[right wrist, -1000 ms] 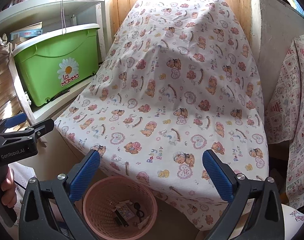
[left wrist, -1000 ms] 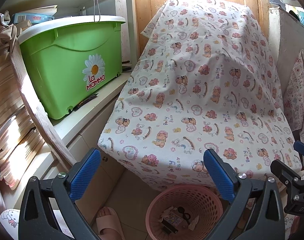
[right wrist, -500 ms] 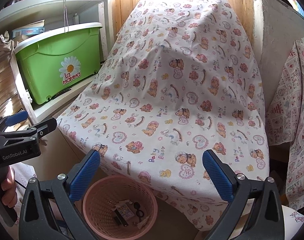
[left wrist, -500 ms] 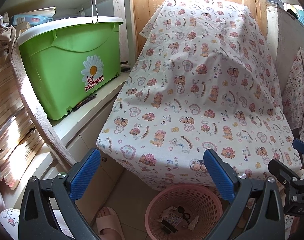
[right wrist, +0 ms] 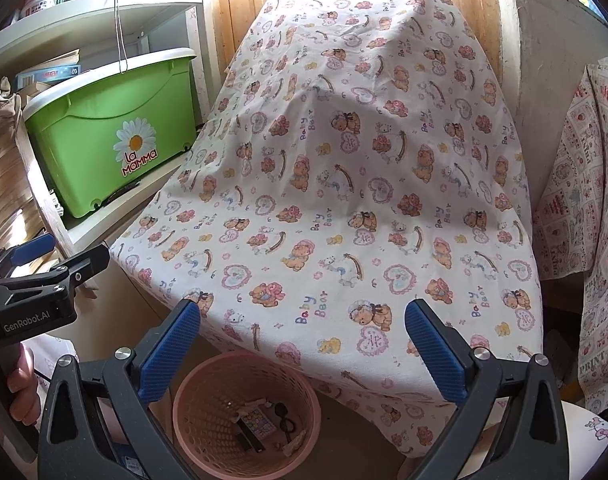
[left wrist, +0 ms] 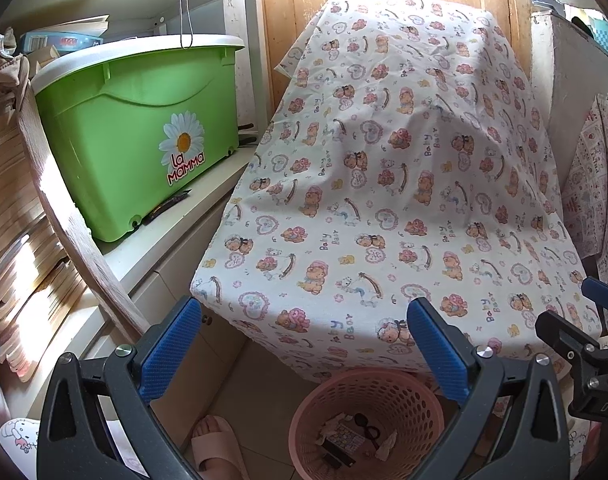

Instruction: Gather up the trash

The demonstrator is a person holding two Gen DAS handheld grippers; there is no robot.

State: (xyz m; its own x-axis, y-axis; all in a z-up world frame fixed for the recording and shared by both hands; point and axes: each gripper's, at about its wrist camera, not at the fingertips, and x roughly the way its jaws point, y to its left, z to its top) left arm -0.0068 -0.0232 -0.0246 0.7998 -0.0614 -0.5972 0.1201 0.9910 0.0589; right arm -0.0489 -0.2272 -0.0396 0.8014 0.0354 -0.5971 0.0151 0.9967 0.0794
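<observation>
On the far left a green storage box [left wrist: 144,136] stands on a white shelf [left wrist: 176,236]. The left claw [left wrist: 304,344] is wide and holds nothing. Beside it, in the middle, the desk [left wrist: 384,184] is covered with a cloth printed with bears, and no trash shows on top of it. Near and low, just in front of the desk edge, a pink basket [left wrist: 368,392] stands on the floor, and small pieces of trash [left wrist: 346,438] lie at its bottom. In the right wrist view the same basket [right wrist: 208,408] is between the two tools. The right claw [right wrist: 302,346] is also wide and empty.

I judge that the collecting is nearly finished or between two items. To do this step well, look over the cloth and the floor beside the basket before reaching, keep both claws wide until one is around a piece, and release only directly above the basket opening.
</observation>
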